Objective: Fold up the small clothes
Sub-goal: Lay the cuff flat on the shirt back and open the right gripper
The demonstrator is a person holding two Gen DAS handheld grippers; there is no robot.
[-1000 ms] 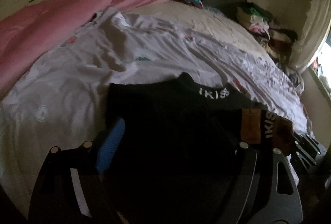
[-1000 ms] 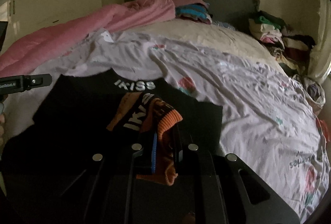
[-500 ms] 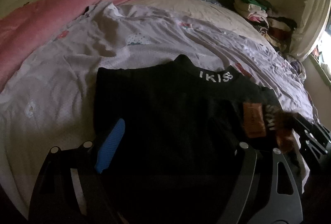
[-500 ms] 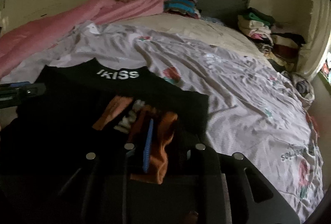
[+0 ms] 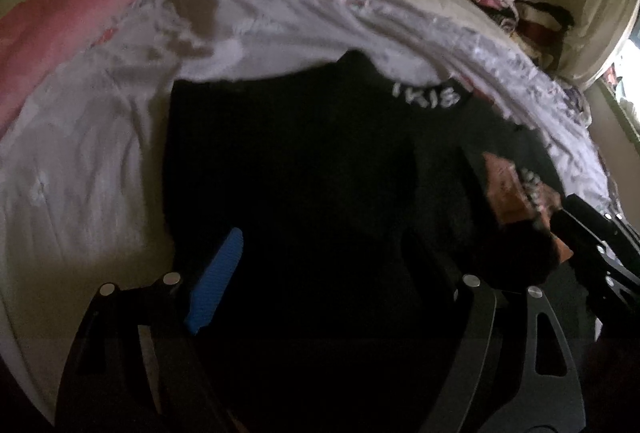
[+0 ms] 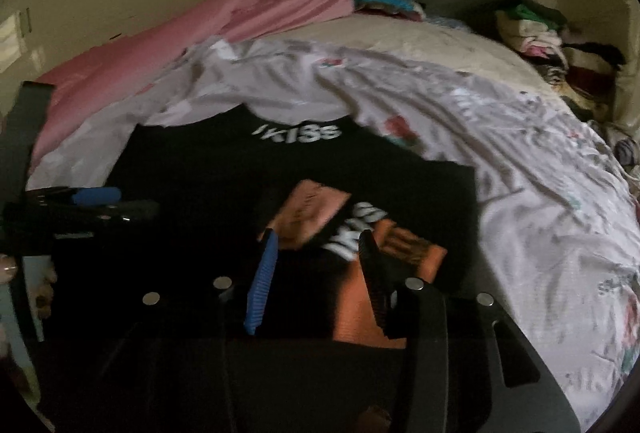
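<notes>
The right tool (image 6: 316, 265) is opening, freeing the orange sleeve (image 6: 356, 309) it pinched a second ago, now laid across the black top (image 6: 224, 169); the left tool (image 5: 340, 273) hangs open over that top

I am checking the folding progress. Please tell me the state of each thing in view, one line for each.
Black garment: spread flat on the bed.
Orange cuff: folded onto the garment, between the right tool's fingers.
Right tool: jaws opening around the cuff.
Left tool: open, over the garment.
Bedsheet: wrinkled.
Pink blanket: bunched.
</notes>
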